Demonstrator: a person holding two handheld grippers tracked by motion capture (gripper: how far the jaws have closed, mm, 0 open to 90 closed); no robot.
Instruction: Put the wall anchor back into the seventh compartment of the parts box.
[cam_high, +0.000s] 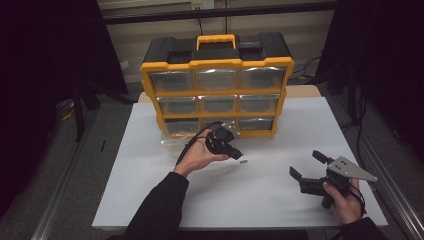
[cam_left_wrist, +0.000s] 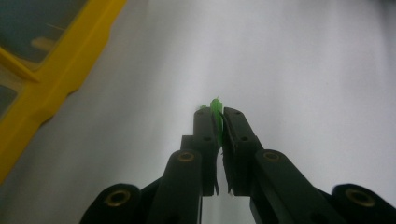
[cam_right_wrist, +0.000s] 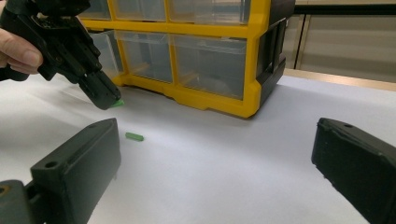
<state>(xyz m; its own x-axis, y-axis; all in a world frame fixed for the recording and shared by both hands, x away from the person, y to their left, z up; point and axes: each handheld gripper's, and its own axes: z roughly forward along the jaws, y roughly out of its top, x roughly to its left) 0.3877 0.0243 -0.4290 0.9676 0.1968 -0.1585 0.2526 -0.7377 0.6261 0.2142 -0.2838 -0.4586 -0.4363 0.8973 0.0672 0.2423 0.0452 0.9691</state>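
High view: drawer cabinet upper centre, white worktop below.
Left gripper at mid-frame has its fingers clenched on a green piece; another green bit lies just beside. Right gripper, lower right, is spread and idle. Keep the pinch firm while lifting.

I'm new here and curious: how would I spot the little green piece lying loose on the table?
Find the yellow-and-black plastic drawer cabinet on the white table. In front of it lies a small green plastic stick, flat and untouched, unlike the green piece clamped in the left gripper.
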